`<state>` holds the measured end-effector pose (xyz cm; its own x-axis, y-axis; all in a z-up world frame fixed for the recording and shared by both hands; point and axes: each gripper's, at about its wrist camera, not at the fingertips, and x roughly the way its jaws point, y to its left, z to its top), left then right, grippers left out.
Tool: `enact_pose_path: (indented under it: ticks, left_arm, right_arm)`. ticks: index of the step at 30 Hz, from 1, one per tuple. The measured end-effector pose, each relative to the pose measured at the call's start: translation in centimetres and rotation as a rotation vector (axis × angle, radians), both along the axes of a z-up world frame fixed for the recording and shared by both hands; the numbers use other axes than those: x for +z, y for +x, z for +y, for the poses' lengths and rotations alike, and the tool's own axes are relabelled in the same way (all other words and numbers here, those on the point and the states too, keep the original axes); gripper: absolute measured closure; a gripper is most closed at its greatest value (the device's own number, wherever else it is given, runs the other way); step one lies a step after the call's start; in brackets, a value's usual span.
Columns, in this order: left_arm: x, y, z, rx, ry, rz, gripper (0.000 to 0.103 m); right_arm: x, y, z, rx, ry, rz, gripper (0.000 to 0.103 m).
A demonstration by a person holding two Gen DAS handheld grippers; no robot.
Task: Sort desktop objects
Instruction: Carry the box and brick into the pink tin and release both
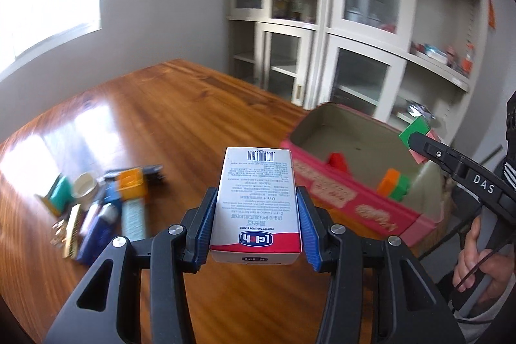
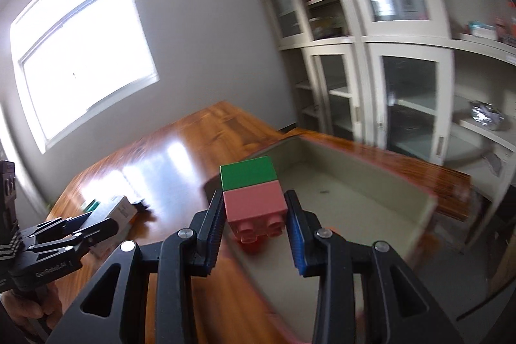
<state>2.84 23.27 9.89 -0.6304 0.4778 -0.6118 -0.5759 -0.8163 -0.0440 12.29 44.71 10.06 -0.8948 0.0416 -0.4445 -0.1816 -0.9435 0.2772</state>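
Two items are in the air at once. The left gripper (image 1: 256,205) is clamped on a white carton (image 1: 258,199) with a red band and a barcode, its blue pads pressing both long sides, held above the wooden table (image 1: 154,105) just short of the pink box (image 1: 351,202). The right gripper (image 2: 254,224) is closed on a block stack (image 2: 253,192), a green brick on a pink one, studs toward the camera, poised over the pink box's (image 2: 429,202) open interior.

Sorting looks partly done. Inside the box the left view shows a red block (image 1: 337,162) and an orange-and-green block pair (image 1: 395,182) resting against the near wall. Much is left: a blurred pile of small items (image 1: 103,202), including a yellow piece, a white roll, blue tubes and a teal object, still lies on the table to the left, well apart from the box.

The box's floor is mostly bare, so there is room for a drop. Its near wall stands between the carton and the interior and would have to be cleared. The box sits near the table's right edge, and the two grippers are close together there. White glass-fronted cabinets (image 1: 322,21) stand beyond the table's far side.
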Motion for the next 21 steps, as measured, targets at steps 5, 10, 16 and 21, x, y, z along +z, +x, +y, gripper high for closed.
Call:
enact_pose_path:
  ticks: [5, 10, 16, 21]
  left_arm:
    - [0.6, 0.5, 4.2, -0.077, 0.001, 0.015, 0.053]
    - [0.6, 0.2, 7.3, -0.116, 0.006, 0.001, 0.053]
    - [0.9, -0.5, 10.0, -0.143, 0.004, 0.010, 0.053]
    - [0.7, -1.0, 11.8, -0.167, 0.000, 0.007, 0.053]
  right_arm:
    - [-0.2, 1.8, 3.6, -0.097, 0.000, 0.009, 0.063]
    - [-0.5, 2.0, 6.1, -0.137, -0.016, 0.003, 0.063]
    - [-1.1, 2.0, 7.3, -0.150, -0.023, -0.007, 0.063]
    - [-1.6, 1.4, 8.0, -0.155, -0.029, -0.015, 0.063]
